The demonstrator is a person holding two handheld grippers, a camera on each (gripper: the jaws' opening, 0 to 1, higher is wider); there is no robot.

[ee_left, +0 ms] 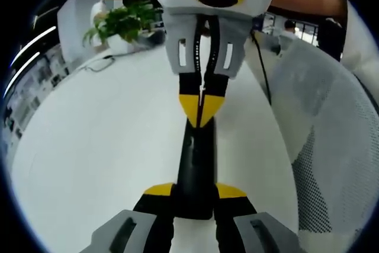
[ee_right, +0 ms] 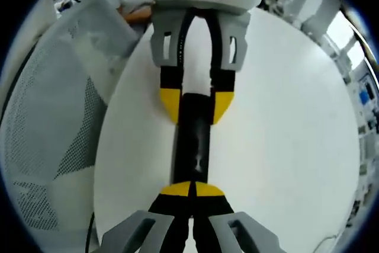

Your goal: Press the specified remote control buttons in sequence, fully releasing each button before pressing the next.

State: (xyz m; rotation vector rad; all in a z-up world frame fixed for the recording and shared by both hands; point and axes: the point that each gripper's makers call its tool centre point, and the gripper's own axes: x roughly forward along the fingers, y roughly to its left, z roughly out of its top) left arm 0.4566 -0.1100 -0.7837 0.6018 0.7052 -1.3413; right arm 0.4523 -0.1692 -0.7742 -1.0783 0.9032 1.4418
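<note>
Your left gripper [ee_left: 195, 192] rises from the bottom of the left gripper view with its yellow-tipped jaws spread to either side of the black remote control [ee_left: 197, 167] and clamped on its near end. Seen in the right gripper view, the same left gripper [ee_right: 194, 106] comes in from the top, its yellow tips pressed against both long edges of the remote control [ee_right: 193, 140]. Your right gripper [ee_right: 191, 189] rises from the bottom of the right gripper view with its yellow tips drawn together, touching each other and resting on the end of the remote nearest that camera. In the left gripper view, the right gripper [ee_left: 201, 106] enters from above, its closed tips pointing down onto the far end of the remote. The remote lies lengthwise between the two grippers, over the white round table [ee_left: 100, 146], which also appears in the right gripper view [ee_right: 284, 122]. A white mesh chair [ee_left: 323, 128] stands just beside the table edge, seen too in the right gripper view [ee_right: 53, 111]. A potted green plant [ee_left: 121, 22] sits at the far side of the table, with a black cable [ee_left: 98, 63] lying near it.
</note>
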